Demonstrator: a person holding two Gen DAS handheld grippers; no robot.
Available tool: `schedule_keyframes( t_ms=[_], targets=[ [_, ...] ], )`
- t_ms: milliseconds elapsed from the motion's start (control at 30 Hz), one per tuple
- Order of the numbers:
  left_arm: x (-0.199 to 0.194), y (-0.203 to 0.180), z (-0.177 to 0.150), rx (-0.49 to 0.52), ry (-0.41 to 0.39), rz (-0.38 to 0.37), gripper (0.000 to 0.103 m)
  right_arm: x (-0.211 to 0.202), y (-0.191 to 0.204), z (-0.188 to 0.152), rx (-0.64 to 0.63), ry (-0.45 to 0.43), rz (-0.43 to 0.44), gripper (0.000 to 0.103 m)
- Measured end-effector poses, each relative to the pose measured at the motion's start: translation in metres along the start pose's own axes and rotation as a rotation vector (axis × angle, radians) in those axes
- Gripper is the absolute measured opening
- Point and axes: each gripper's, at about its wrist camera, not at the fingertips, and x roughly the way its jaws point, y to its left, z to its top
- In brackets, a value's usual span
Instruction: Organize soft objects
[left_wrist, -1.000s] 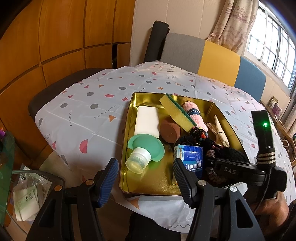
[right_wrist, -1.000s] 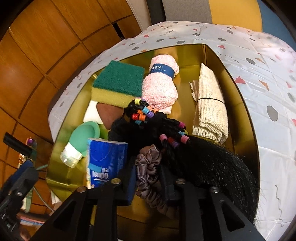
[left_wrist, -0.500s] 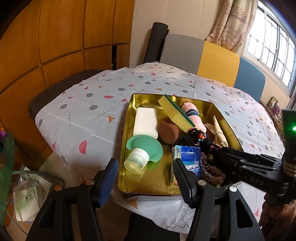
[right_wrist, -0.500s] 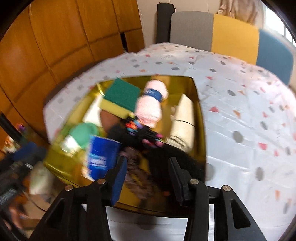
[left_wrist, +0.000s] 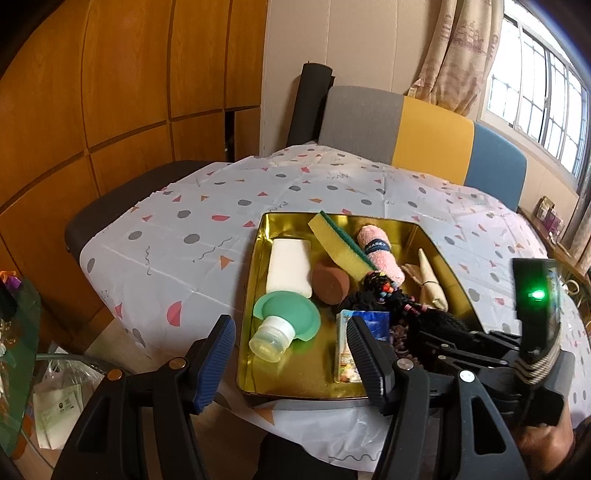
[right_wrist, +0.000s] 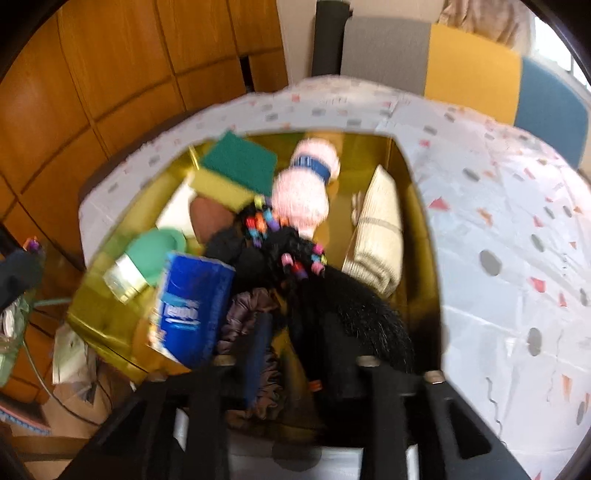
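- One gold tray (left_wrist: 255, 295) sits on a table under a white tablecloth (left_wrist: 207, 236) with coloured spots; every soft item lies inside this tray.
- Counted in the tray: one yellow sponge with a green face (left_wrist: 341, 245), one rolled pink cloth with a blue band (left_wrist: 380, 253), one white block (left_wrist: 289, 266), one brown round pad (left_wrist: 330, 283), one green squeeze bottle with a pale cap (left_wrist: 284, 317), one blue tissue pack (right_wrist: 190, 306), one folded cream cloth (right_wrist: 376, 236), one dark purple scrunchie (right_wrist: 245, 314), and one black hairy bundle with coloured beads (right_wrist: 332, 299).
- The right gripper (right_wrist: 299, 358) points down over the tray's near corner; its jaws are opening. The scrunchie sits at its blue pad, but blur hides whether anything touches.
- The left gripper (left_wrist: 291, 354) hovers at the tray's near edge, jaws apart, holding nothing.
- The right wrist view is smeared, so the beads cannot be counted there.
- In the left wrist view the tissue pack is half hidden behind a gripper finger (left_wrist: 365, 358), and the cream cloth shows only as a sliver.
- One person's hand (left_wrist: 543, 443) is cut off at the lower right corner.
- One grey, yellow and blue chair back (left_wrist: 421, 136) stands beyond the table.
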Motion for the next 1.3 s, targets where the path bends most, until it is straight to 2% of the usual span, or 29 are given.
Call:
schedule_keyframes(
  t_ms=[67,133,200,233,333,400,533,633,1300],
  targets=[
    [-0.004,-0.003,0.0,0.002,-0.012,0.012,0.067,-0.017,0.003,0.0,0.003,-0.054,-0.012,0.067],
    [-0.009,-0.006,0.0,0.005,-0.03,0.03,0.073,-0.038,0.008,-0.003,-0.011,-0.12,-0.048,0.071],
    [-0.013,-0.009,-0.001,0.003,-0.043,0.034,0.074,-0.053,0.011,-0.005,-0.02,-0.159,-0.087,0.093],
    [-0.014,-0.011,-0.001,-0.001,-0.043,0.042,0.074,-0.06,0.012,-0.007,-0.02,-0.176,-0.1,0.096],
    [-0.016,-0.017,-0.002,-0.004,-0.034,0.094,0.074,-0.082,0.012,-0.012,0.003,-0.235,-0.14,0.097],
    [-0.02,-0.02,-0.005,-0.007,-0.039,0.082,0.074,-0.092,0.01,-0.014,0.028,-0.254,-0.143,0.098],
    [-0.032,-0.025,-0.009,0.0,-0.103,0.114,0.074,-0.107,0.006,-0.017,0.07,-0.283,-0.126,0.1],
    [-0.037,-0.026,-0.008,0.004,-0.117,0.129,0.074,-0.109,0.01,-0.019,0.072,-0.282,-0.115,0.1],
    [-0.033,-0.024,-0.01,-0.013,-0.087,0.119,0.074,-0.109,0.016,-0.02,0.051,-0.301,-0.143,0.1]
  ],
)
